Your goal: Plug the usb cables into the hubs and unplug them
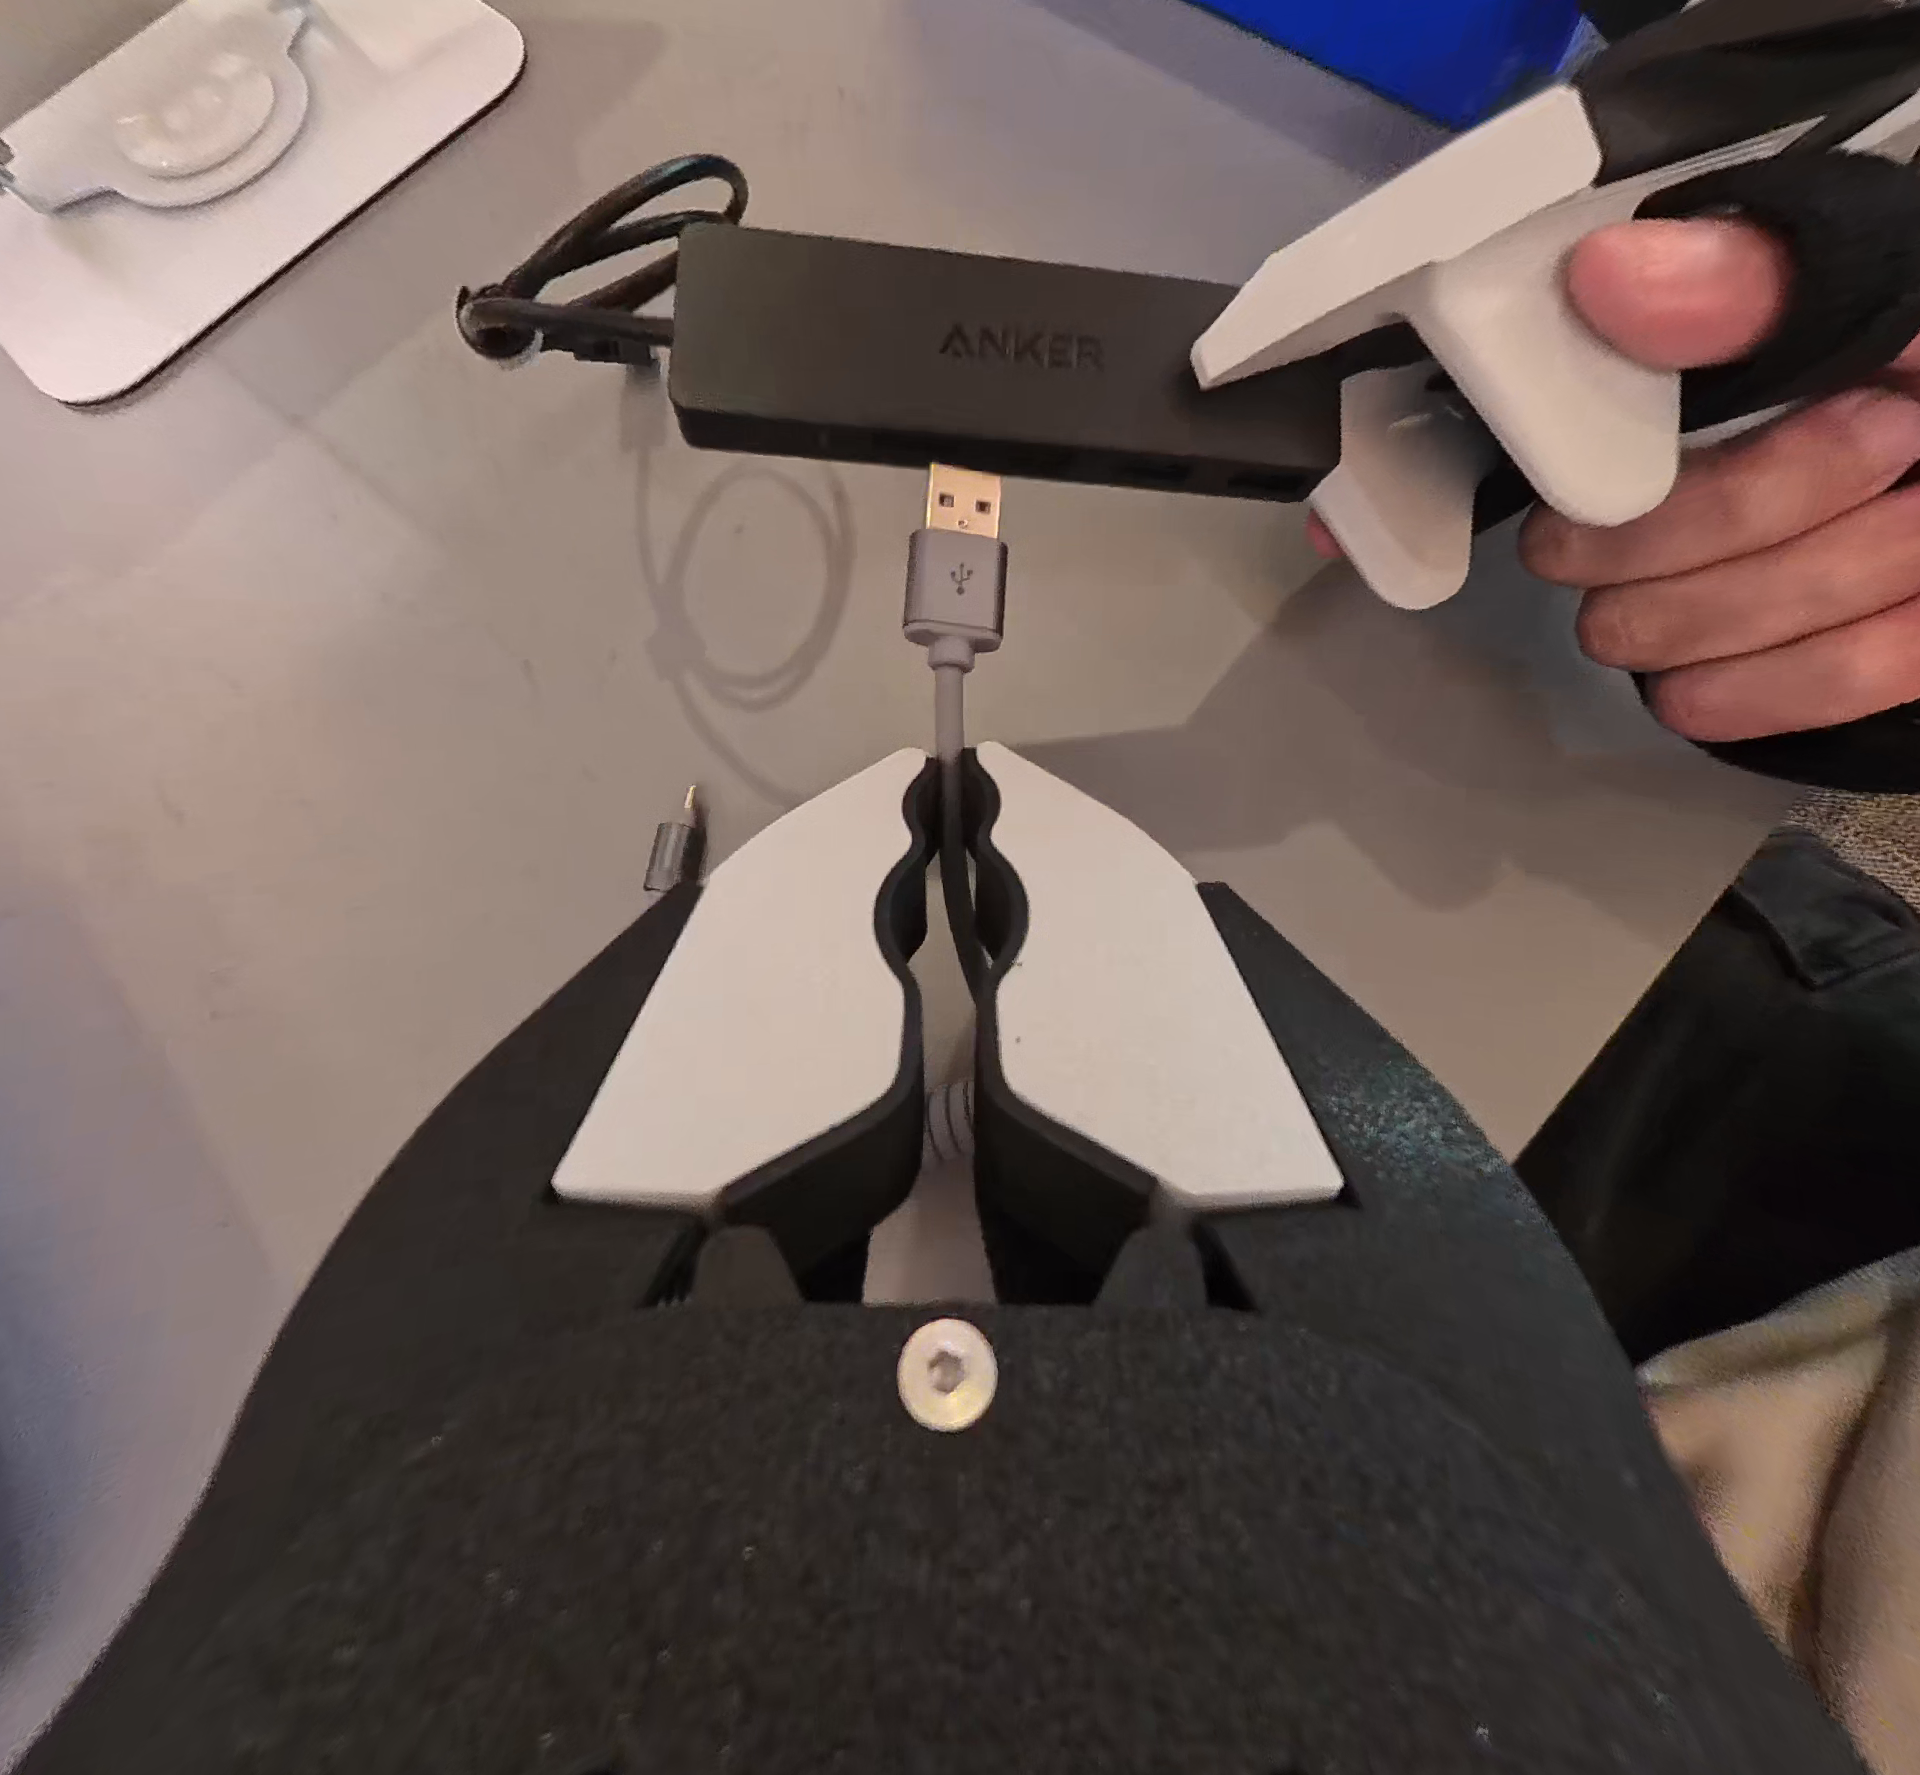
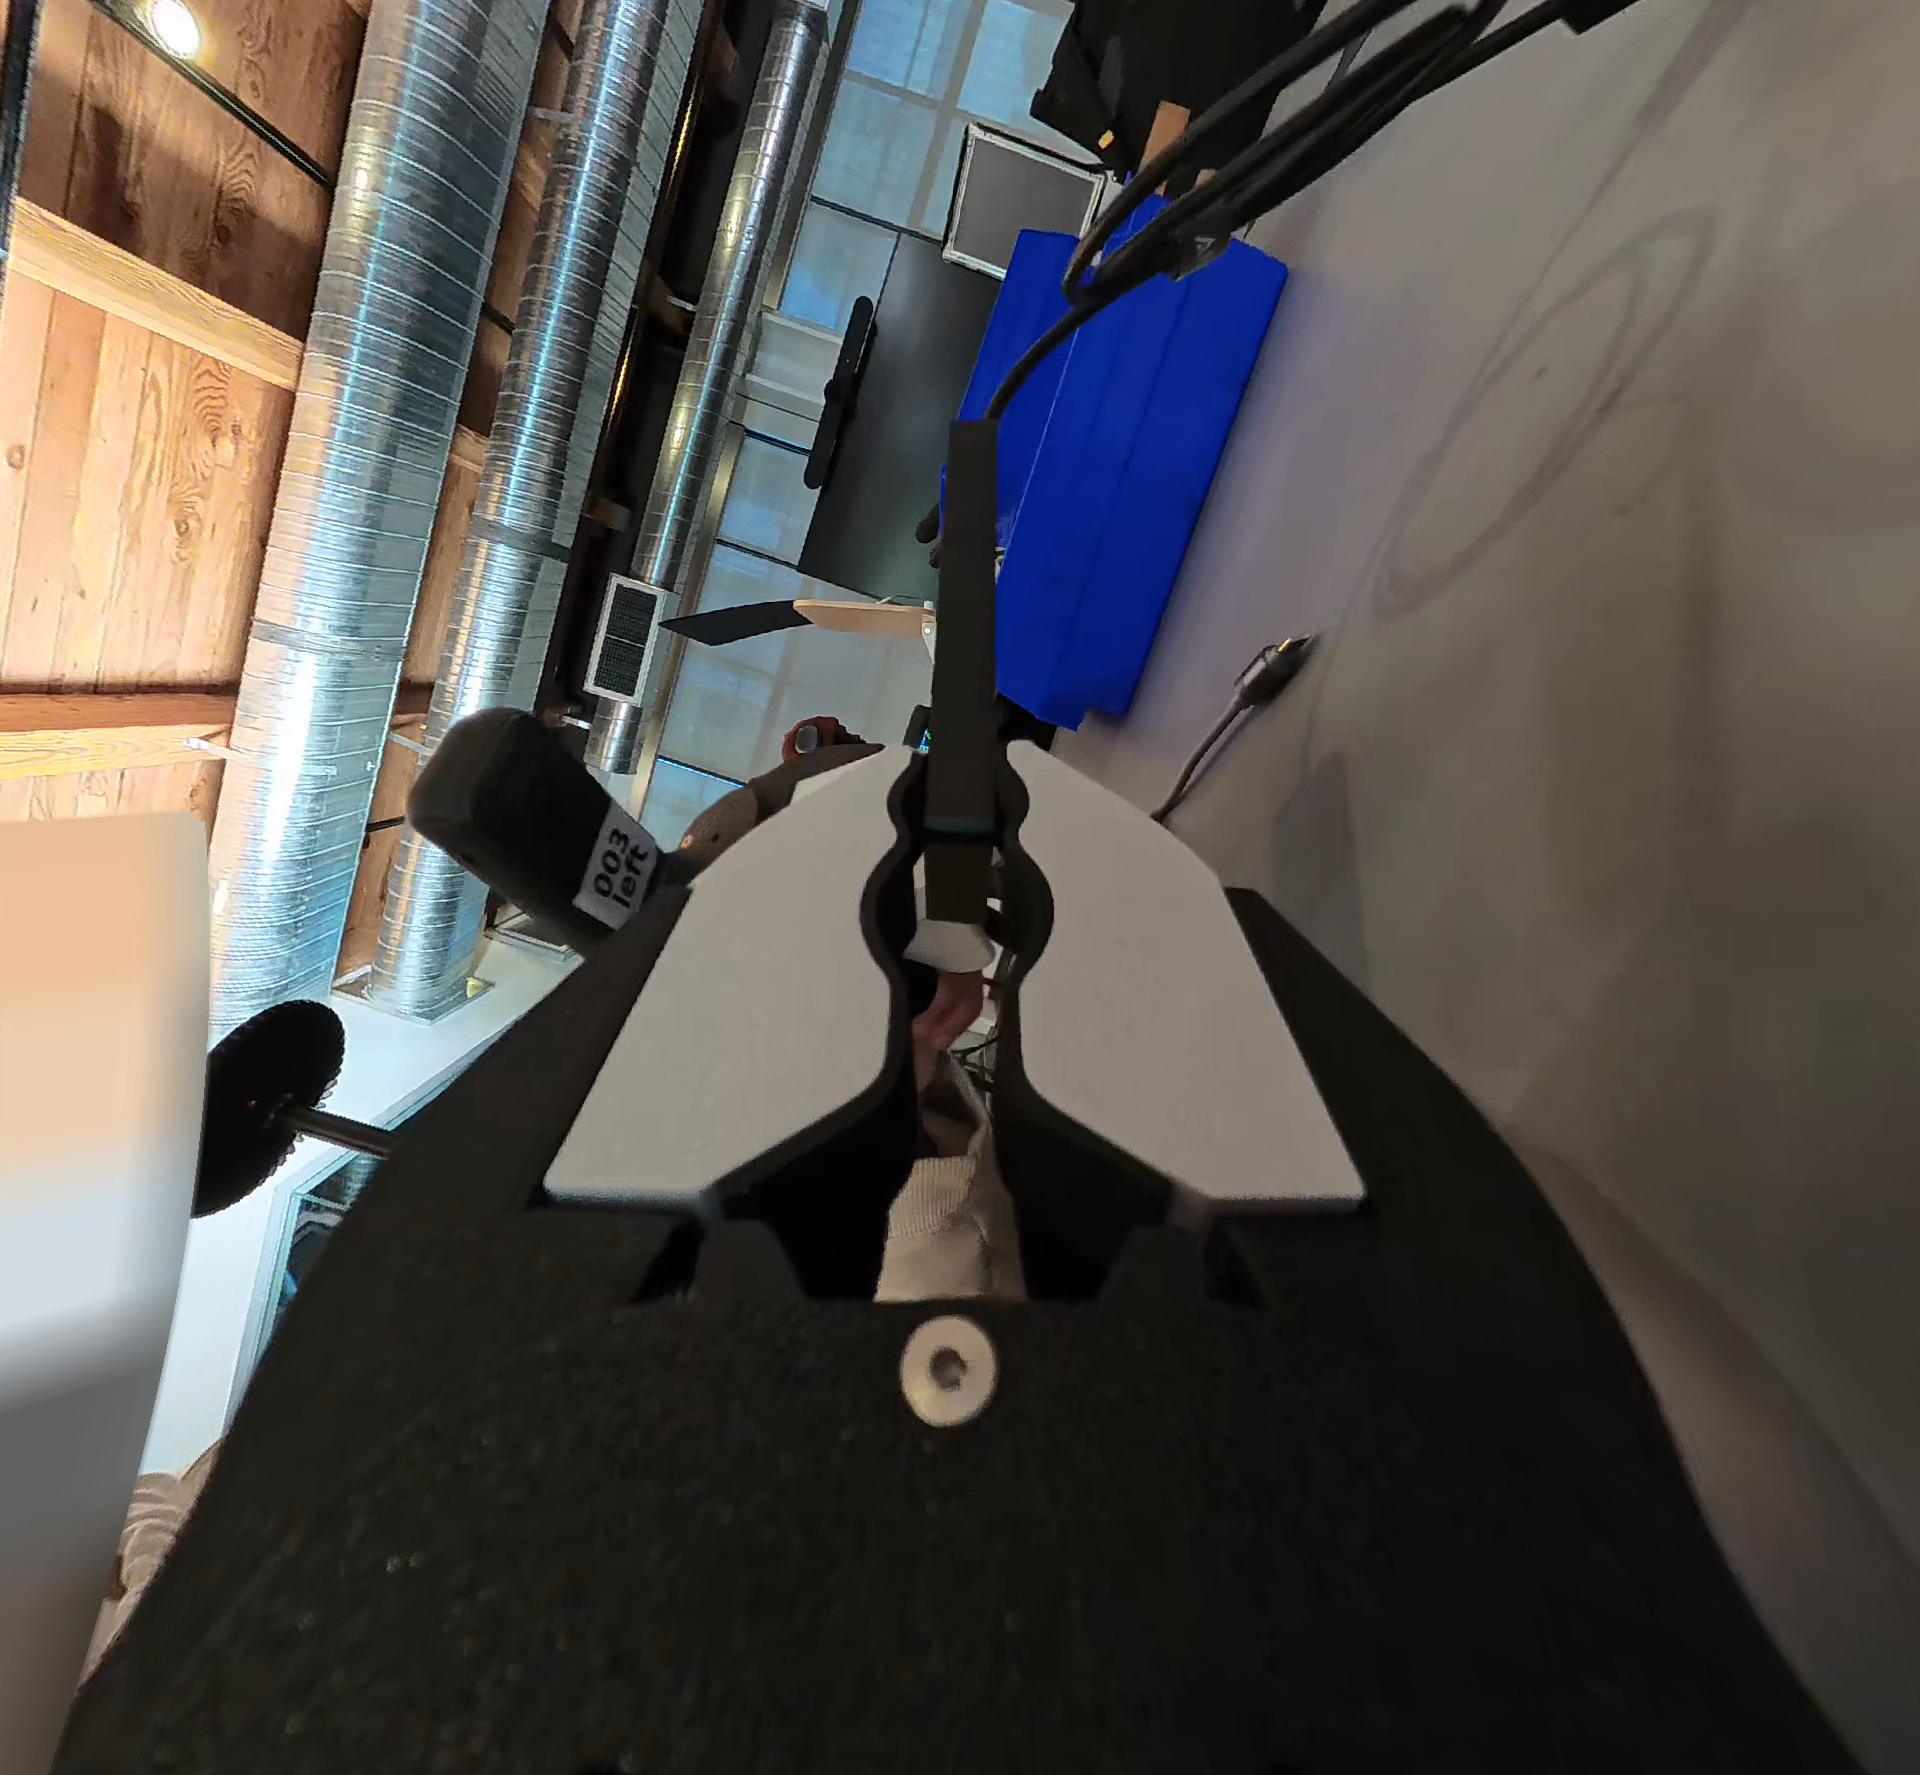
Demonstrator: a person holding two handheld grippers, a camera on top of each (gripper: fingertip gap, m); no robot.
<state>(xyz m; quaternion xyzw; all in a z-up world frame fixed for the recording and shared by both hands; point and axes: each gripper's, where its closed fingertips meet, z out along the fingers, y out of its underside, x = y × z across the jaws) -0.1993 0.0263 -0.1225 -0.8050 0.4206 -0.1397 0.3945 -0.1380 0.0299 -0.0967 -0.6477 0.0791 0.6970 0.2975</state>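
Left tool (image 1: 951, 769) clenched on grey braided USB cable (image 1: 957, 582), gold plug just below flat black plastic hub (image 1: 935, 354) gripped aloft by right tool (image 2: 961, 790); insertion and unplugging outstanding.

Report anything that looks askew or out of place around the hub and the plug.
Nothing looks damaged. One oddity: the left hand-held gripper pinches the grey cable below its USB plug, not the plug body, so the plug stands unsupported just short of the black hub, which the right hand-held gripper holds off the table.
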